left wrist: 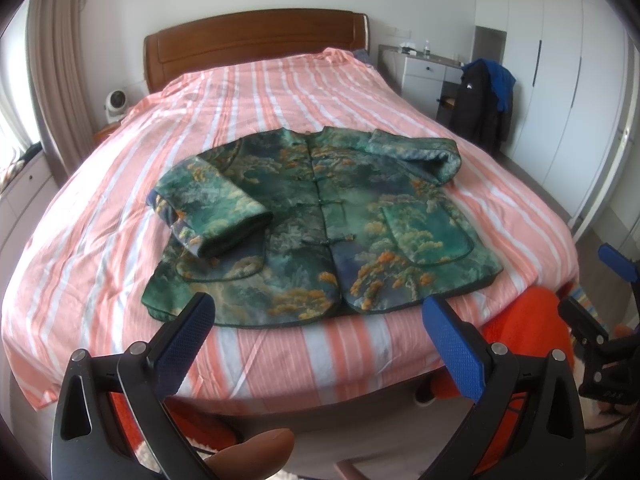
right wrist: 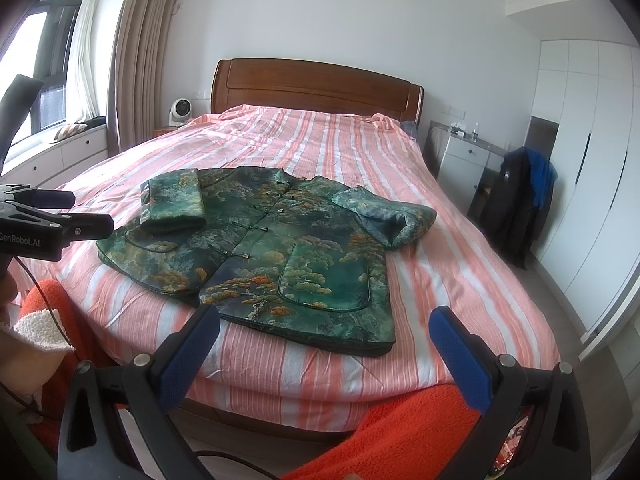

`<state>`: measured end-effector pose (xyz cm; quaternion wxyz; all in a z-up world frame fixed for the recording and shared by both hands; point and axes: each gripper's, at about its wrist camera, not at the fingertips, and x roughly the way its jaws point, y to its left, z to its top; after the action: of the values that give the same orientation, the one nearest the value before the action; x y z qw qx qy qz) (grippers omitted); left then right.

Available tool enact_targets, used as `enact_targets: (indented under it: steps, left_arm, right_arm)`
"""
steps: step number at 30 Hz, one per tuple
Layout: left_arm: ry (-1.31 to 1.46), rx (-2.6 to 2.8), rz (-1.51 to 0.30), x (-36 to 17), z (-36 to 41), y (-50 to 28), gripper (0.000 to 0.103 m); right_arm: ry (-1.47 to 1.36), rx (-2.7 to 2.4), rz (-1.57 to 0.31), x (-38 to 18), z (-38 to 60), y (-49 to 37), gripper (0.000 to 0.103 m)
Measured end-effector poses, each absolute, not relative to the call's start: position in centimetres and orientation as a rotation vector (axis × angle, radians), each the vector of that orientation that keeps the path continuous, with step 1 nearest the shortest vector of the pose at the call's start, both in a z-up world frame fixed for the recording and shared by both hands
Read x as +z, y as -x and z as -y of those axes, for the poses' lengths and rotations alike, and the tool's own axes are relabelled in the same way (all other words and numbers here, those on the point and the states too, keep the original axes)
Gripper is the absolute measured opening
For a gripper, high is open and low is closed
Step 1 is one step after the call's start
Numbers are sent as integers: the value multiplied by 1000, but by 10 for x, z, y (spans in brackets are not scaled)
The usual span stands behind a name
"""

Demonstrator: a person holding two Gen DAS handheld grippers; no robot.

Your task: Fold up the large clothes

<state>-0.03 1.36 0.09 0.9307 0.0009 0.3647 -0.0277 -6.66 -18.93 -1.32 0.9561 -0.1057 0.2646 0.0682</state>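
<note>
A green patterned jacket (left wrist: 320, 224) with knot buttons lies face up near the foot of the bed (left wrist: 280, 92). Its left sleeve (left wrist: 212, 208) is folded in over the front; its right sleeve (left wrist: 420, 152) is bent back near the collar. My left gripper (left wrist: 320, 320) hovers open just short of the jacket's hem, nothing between its blue pads. In the right wrist view the same jacket (right wrist: 280, 252) sits ahead, and my right gripper (right wrist: 332, 340) is open over the bed's front edge below the hem. The left gripper's body (right wrist: 48, 220) shows at the left edge.
The pink-and-white striped bedcover (right wrist: 320, 148) has free room around the jacket. A wooden headboard (right wrist: 316, 84) stands at the back. A dark coat over a chair (right wrist: 520, 208) and a white dresser (right wrist: 460, 164) stand to the right. An orange sleeve (right wrist: 400, 432) lies below the grippers.
</note>
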Motion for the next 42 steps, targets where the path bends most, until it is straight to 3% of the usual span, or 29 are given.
enact_targets:
  steps: [27, 42]
  left_arm:
    - [12, -51, -762, -5, -17, 0, 103]
    - [-16, 79, -786, -21, -76, -25, 103]
  right_arm:
    - [217, 112, -519, -16, 196, 66, 103]
    - [228, 128, -492, -10, 195, 59, 103]
